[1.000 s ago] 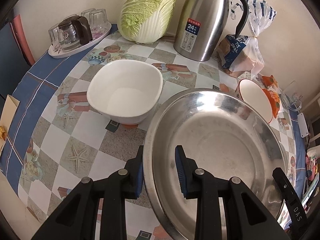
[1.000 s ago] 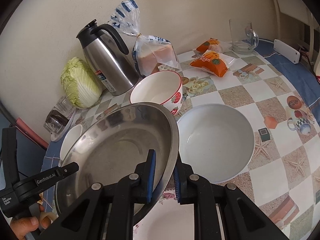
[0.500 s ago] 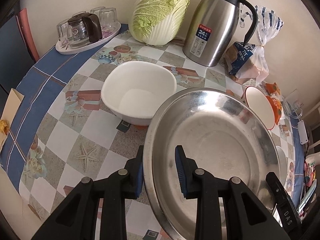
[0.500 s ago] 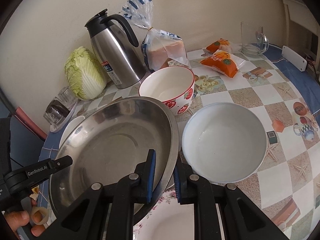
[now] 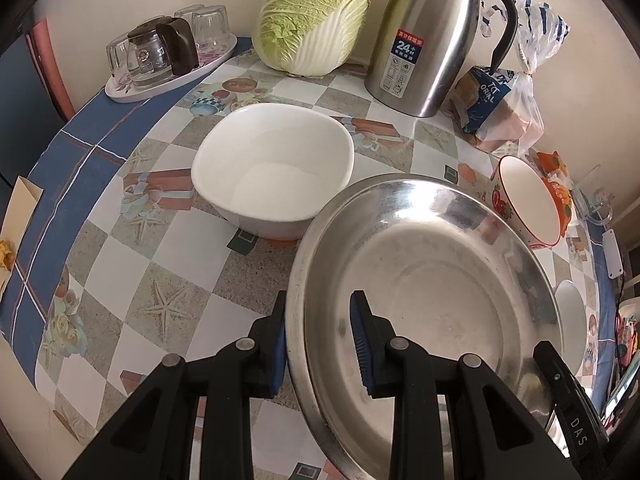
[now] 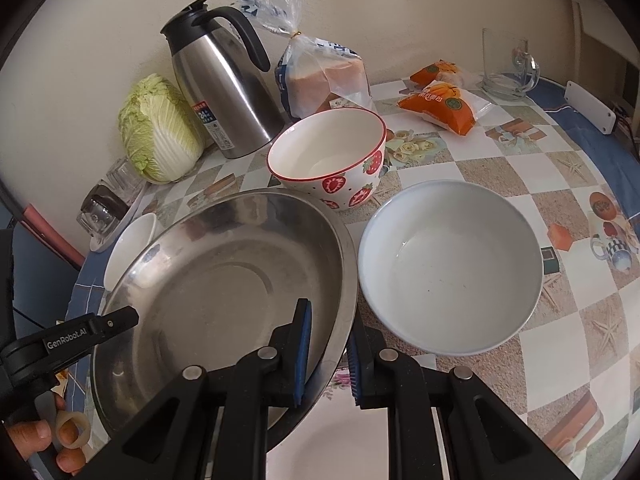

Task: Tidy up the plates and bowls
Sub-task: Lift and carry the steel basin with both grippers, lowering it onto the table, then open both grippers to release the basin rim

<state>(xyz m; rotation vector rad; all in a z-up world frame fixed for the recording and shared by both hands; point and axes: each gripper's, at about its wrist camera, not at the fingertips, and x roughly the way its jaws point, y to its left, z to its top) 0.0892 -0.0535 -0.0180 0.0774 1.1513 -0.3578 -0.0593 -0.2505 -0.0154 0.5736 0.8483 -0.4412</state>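
Note:
A wide steel plate [image 5: 432, 280] is held off the table by both grippers at opposite edges. My left gripper [image 5: 318, 320] is shut on its near rim, one pad outside and one inside. My right gripper [image 6: 328, 340] is shut on the plate's [image 6: 208, 280] right rim. A white squarish bowl [image 5: 272, 168] sits beyond the plate's left side. A strawberry-patterned bowl [image 6: 328, 160] stands behind the plate, and a pale round bowl [image 6: 448, 264] sits to its right. A white plate with a floral rim [image 6: 340, 440] lies partly under the steel plate.
Along the wall stand a cabbage [image 5: 316, 20], a steel thermos jug [image 5: 428, 40] and bagged bread [image 6: 324, 76]. A tray with a glass pot and glasses [image 5: 168, 60] sits far left. Orange snack packs [image 6: 436, 100] and a glass mug [image 6: 508, 64] are far right.
Both grips stay the same. The plate has shifted and turned slightly, so the bowls and jug sit a little differently in both views.

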